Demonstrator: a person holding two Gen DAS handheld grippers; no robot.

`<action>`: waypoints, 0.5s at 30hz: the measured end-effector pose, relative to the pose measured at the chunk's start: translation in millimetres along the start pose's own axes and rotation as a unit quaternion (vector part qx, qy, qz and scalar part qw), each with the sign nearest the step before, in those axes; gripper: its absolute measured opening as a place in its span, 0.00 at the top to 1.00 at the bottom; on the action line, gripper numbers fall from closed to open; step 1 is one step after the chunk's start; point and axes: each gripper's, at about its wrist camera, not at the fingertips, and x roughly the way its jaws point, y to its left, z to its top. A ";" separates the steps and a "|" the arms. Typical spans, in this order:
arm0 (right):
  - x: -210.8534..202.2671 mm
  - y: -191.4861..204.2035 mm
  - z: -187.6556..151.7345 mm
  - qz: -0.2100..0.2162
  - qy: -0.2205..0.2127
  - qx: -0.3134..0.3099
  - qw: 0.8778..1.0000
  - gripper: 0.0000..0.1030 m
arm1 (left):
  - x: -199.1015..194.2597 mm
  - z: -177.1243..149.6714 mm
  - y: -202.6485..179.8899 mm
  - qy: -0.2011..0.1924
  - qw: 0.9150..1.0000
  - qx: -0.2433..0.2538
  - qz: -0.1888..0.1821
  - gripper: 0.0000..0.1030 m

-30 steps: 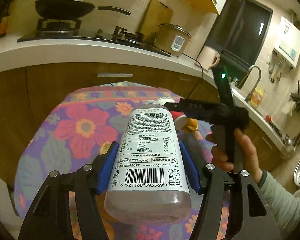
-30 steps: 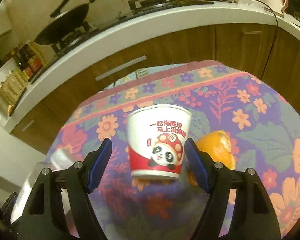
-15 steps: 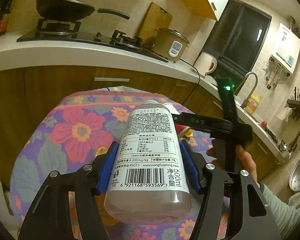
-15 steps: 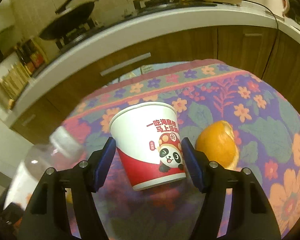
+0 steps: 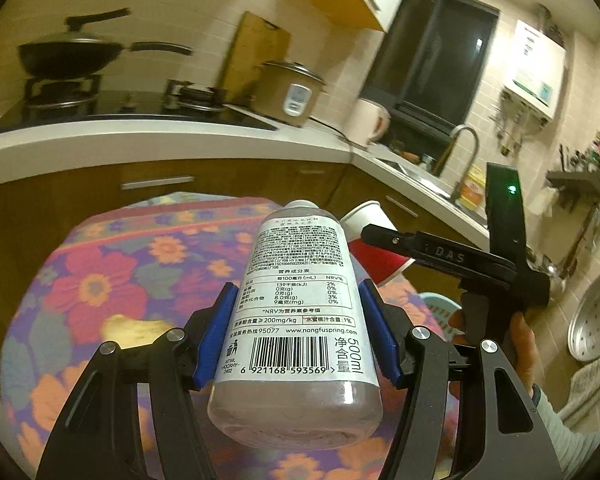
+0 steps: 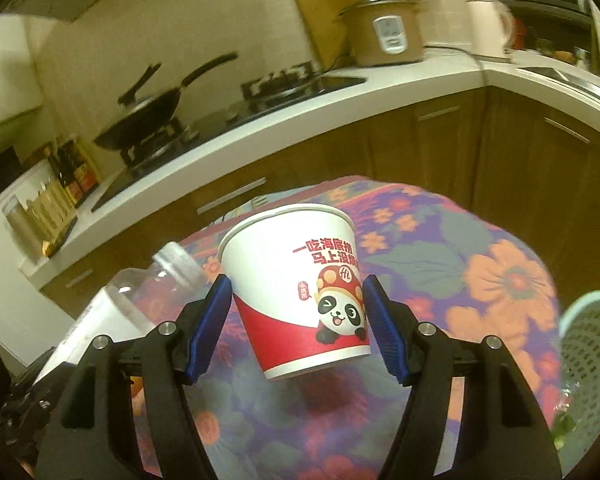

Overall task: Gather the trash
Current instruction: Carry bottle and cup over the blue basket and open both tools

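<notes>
My left gripper is shut on a clear plastic bottle with a white label, held above the floral tablecloth. My right gripper is shut on a red and white paper cup with a panda print, lifted off the table and tilted. The cup also shows in the left wrist view, held by the right gripper's black body. The bottle's neck shows in the right wrist view, left of the cup.
A pale green mesh basket stands at the table's right edge. A yellowish peel lies on the cloth. Behind are the counter, a wok, a rice cooker and a sink tap.
My right gripper closed on the paper cup and lifted it off the table, moving right; the orange peel left its view and the basket came in. The left gripper kept holding the bottle.
</notes>
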 end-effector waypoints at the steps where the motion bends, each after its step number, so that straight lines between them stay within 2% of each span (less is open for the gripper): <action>1: -6.8 -6.0 -1.3 -0.005 -0.006 0.004 1.000 0.39 | 5.5 0.4 -7.8 0.004 1.000 0.003 -0.008 0.43; 4: -30.5 -34.6 -6.3 -0.020 -0.023 0.025 0.999 0.39 | 27.5 -0.4 -27.4 0.022 0.999 -0.003 -0.037 0.43; 9: -59.5 -82.8 -17.1 -0.049 -0.043 0.059 0.996 0.38 | 62.3 -1.0 -57.3 0.047 0.997 0.002 -0.058 0.43; 15: -94.5 -154.0 -35.9 -0.083 -0.064 0.115 0.988 0.38 | 106.3 -2.2 -116.1 0.078 0.993 0.040 -0.081 0.43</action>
